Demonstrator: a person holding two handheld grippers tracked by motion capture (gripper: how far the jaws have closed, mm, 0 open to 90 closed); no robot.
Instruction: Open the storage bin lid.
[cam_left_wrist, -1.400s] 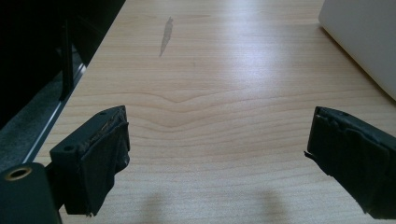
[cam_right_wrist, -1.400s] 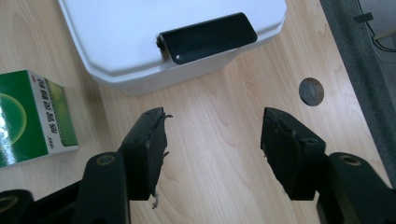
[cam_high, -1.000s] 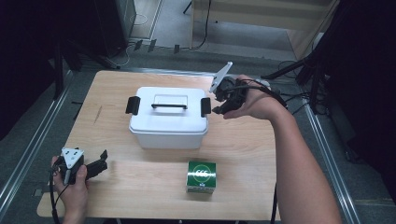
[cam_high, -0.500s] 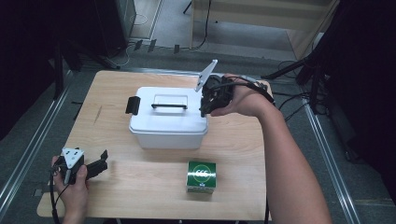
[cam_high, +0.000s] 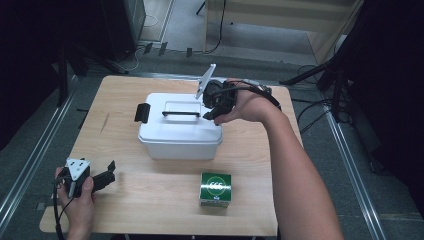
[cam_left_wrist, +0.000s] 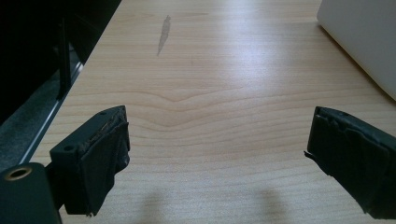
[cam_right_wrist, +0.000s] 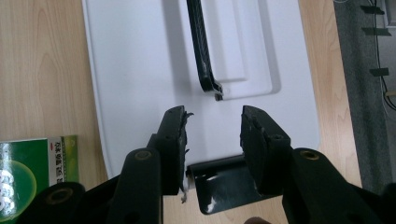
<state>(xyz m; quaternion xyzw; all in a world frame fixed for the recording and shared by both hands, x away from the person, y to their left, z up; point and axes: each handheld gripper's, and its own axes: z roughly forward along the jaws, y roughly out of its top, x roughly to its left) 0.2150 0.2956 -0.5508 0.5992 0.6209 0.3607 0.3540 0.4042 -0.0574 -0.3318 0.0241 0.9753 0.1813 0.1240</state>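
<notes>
Pale wood is the table (cam_high: 120, 125) I work at, and the biggest thing on it is the white storage box (cam_high: 180, 131), sitting near the middle with its lid on, a black handle (cam_high: 181, 114) lying flat across the top and a black latch (cam_high: 142, 112) at each end. Next in size, a green carton (cam_high: 215, 188) stands well apart from it toward my edge. My right gripper (cam_high: 210, 111) hovers over the right end of the lid; its jaws have just been closing, yet they stand apart with nothing between them, above the right-end latch (cam_right_wrist: 224, 183). My left gripper (cam_high: 102, 176) rests at the table's left corner, jaws spread wide and empty
</notes>
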